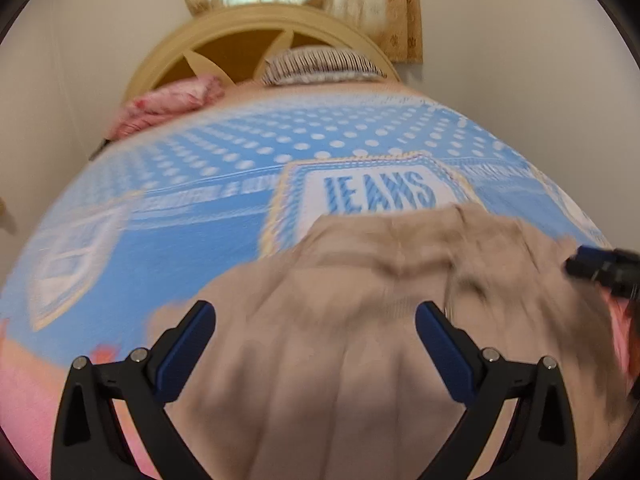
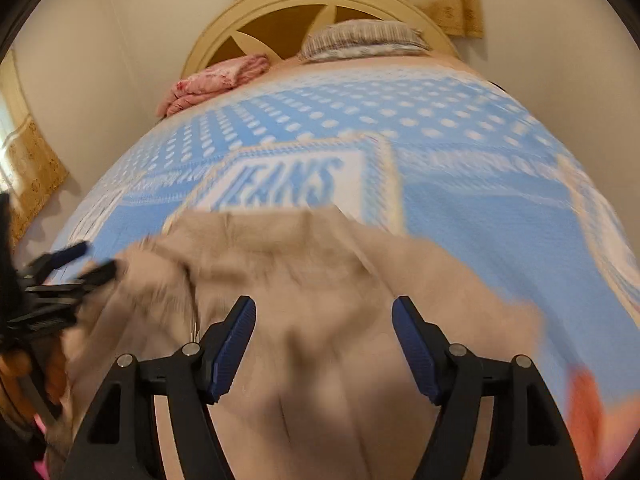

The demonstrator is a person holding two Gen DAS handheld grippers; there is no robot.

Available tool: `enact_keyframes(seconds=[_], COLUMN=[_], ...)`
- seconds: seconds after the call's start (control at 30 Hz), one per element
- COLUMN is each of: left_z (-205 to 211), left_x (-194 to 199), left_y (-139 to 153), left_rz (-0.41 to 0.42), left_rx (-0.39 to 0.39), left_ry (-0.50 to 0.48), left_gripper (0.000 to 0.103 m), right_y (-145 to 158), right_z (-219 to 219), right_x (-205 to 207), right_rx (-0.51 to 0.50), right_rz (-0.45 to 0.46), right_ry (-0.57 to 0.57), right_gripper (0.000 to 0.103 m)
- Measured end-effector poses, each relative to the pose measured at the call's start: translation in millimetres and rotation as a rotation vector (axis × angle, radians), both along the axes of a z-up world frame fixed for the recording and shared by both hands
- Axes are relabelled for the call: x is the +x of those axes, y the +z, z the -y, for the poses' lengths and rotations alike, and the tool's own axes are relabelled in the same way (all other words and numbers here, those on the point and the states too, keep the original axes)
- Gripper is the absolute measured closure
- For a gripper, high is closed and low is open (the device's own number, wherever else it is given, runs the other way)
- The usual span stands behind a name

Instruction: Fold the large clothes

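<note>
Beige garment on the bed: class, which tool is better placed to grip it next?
Left, marginally, as I judge it. The left tool and right tool both gape above the beige garment; the left faces its wrinkled middle.

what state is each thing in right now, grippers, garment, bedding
left gripper: open, empty, over the garment
right gripper: open, empty, over the garment
beige garment: rumpled on the bed, not neatly folded
blue bedspread: spread flat
pink blanket: folded by the headboard
striped pillow: lying against the headboard
</note>
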State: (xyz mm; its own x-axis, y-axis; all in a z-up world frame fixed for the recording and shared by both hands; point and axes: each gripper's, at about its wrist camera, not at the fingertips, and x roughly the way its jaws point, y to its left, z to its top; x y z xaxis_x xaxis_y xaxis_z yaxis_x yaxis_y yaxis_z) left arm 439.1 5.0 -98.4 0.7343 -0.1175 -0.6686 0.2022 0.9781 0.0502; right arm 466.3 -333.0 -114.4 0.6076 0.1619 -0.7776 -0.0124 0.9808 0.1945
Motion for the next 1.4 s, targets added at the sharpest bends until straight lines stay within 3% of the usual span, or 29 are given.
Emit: enact_keyframes(seconds=[0.1, 0.23, 0.33, 0.43, 0.57, 0.77, 0.87, 0.93, 1.0, 1.03, 1.1, 1.2, 1.23, 1.4], left_z=[-47, -115, -138, -154, -149, -130, -130, -131, -130, -130, -131, -138, -140, -144], left_x=[-78, -176, -221, -255, -274, -293, -295, -299, -304, -307, -309, -312, -315, -334], left_y=[0, -22, -46, -68, -93, -101, -102, -99, -100, -100, -103, -101, -97, -67], left_rz=[0.012, -0.036, -0.066, -0.122, -0.173, -0.159, -0.149, -0.142, -0.149, -0.157, -0.165, -0.152, -0.139, -0.047], left_rx=[0.015, -0.089, -0.092, -0.159, -0.179, -0.2, -0.203, -0.224, -0.238, -0.262, -0.29, -0.356, -0.369, -0.372], left_ry=[0.008, 0.05, 0.088, 0.101, 0.097, 0.05, 0.042, 0.011, -0.023, -0.042, -0.054, -0.07, -0.075, -0.119], left_gripper=[0.0, 0.0, 0.0, 0.0, 0.0, 0.0, 0.002, 0.017, 0.033, 0.043, 0.046, 0.081, 0.087, 0.091], right_y=[12, 8, -3, -16, -37, -51, -60, -60, -64, -66, -67, -66, -63, -25], right_z=[23, 40, 48, 58, 58, 46, 40, 39, 45, 49, 48, 43, 38, 35], right_x=[-91, -209, -273, -332, -375, -406, -408, -412, -419, -421, -425, -427, -423, -437], right_rx=[0.027, 0.035, 0.03, 0.053, 0.101, 0.158, 0.235, 0.232, 0.302, 0.359, 0.365, 0.378, 0.38, 0.402], right_rz=[-0.015, -0.025, -0.026, -0.038, -0.078, -0.082, -0.097, -0.08, -0.074, -0.072, -0.055, -0.025, -0.017, 0.092], right_ry=[-0.032, -0.068, -0.116, -0.168, -0.185, -0.146, -0.116, -0.108, -0.109, -0.11, -0.108, -0.099, -0.097, -0.056], right_gripper=[0.032, 0.031, 0.031, 0.031, 0.031, 0.031, 0.04, 0.046, 0.075, 0.078, 0.084, 0.091, 0.093, 0.096])
